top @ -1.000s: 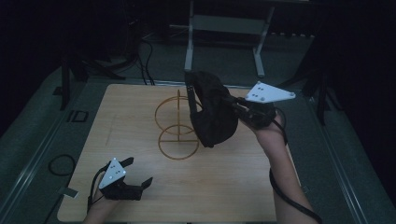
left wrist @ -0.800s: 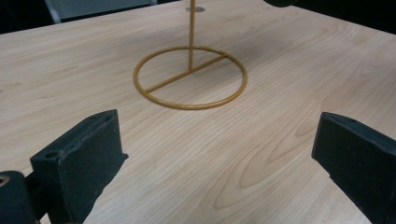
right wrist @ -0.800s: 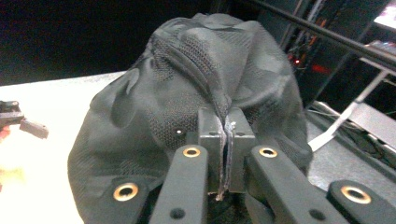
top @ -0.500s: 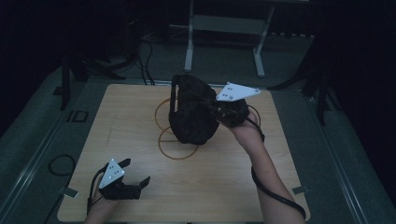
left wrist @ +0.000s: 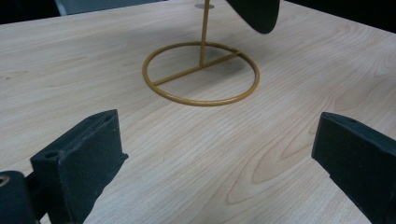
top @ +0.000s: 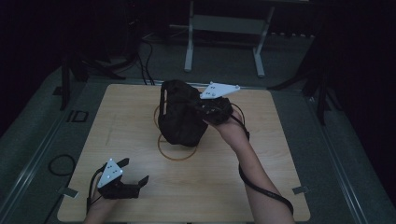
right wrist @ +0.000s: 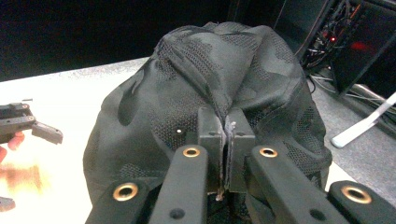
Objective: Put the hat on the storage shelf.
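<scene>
A black mesh cap [top: 182, 119] hangs above the middle of the wooden table [top: 280, 177], over a gold wire stand [top: 176, 153] with a ring base. My right gripper [top: 204, 110] comes in from the right and is shut on a fold of the cap's fabric. In the right gripper view the two pads [right wrist: 226, 126] pinch the cloth, and the cap [right wrist: 205, 79] bulges beyond them. My left gripper [top: 135, 170] rests open near the front left of the table with nothing between its jaws. In the left gripper view the stand's ring and upright post [left wrist: 201, 74] are ahead of it, with the cap's lower edge [left wrist: 254, 14] above.
A second gold ring [top: 238, 112] of the stand peeks out behind the cap. Beyond the table's far edge are a grey metal frame [top: 224, 28] and cables [top: 144, 51] on the dark floor. The left gripper [right wrist: 28, 123] shows far off in the right gripper view.
My right gripper has carried the cap leftward and a little lower, from the table's right of centre to over the stand. The left gripper has stayed put.
</scene>
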A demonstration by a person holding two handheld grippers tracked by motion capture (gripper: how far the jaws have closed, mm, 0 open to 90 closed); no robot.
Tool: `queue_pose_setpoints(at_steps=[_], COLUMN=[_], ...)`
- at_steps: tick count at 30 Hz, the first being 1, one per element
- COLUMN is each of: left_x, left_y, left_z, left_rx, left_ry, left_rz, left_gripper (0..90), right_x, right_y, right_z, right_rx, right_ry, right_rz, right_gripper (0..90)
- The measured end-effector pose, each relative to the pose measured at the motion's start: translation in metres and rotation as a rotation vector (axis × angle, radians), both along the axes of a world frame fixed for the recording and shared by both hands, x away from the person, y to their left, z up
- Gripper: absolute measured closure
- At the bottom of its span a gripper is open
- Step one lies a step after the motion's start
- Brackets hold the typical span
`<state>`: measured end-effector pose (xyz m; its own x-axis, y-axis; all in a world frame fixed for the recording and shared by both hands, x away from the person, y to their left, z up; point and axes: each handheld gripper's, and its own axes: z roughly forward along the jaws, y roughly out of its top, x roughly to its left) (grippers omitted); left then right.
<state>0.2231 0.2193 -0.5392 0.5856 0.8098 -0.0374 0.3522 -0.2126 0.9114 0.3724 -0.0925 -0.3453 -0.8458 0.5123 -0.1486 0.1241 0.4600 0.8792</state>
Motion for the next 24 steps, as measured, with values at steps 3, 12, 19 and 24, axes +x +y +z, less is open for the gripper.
queue_pose_setpoints(at_steps=[3,12,19,24], left_x=[-0.0007,-0.0012,-0.0016,-0.0017], left_y=[-0.0003,-0.0001,0.0004,0.0005], left_z=[-0.0001,0.0007,0.0014,0.0010], left_rx=[-0.001,-0.012,-0.015,-0.014], left_ry=[-0.001,-0.002,-0.005,-0.007], left_rz=[-0.002,-0.006,-0.003,-0.002], left_gripper=[2.2,2.2,2.2,2.2], right_x=[0.0017,0.0043,0.0058,0.0040], right_y=[0.0038,0.0071,0.0093,0.0091], right_z=[-0.0019,-0.0041,-0.0075,-0.0055], right_rx=[0.007,0.033,0.050,0.031], right_ry=[0.008,0.048,0.080,0.090], right_rz=[0.003,0.019,0.037,0.032], right_gripper=[87.8,75.6,64.3,56.0])
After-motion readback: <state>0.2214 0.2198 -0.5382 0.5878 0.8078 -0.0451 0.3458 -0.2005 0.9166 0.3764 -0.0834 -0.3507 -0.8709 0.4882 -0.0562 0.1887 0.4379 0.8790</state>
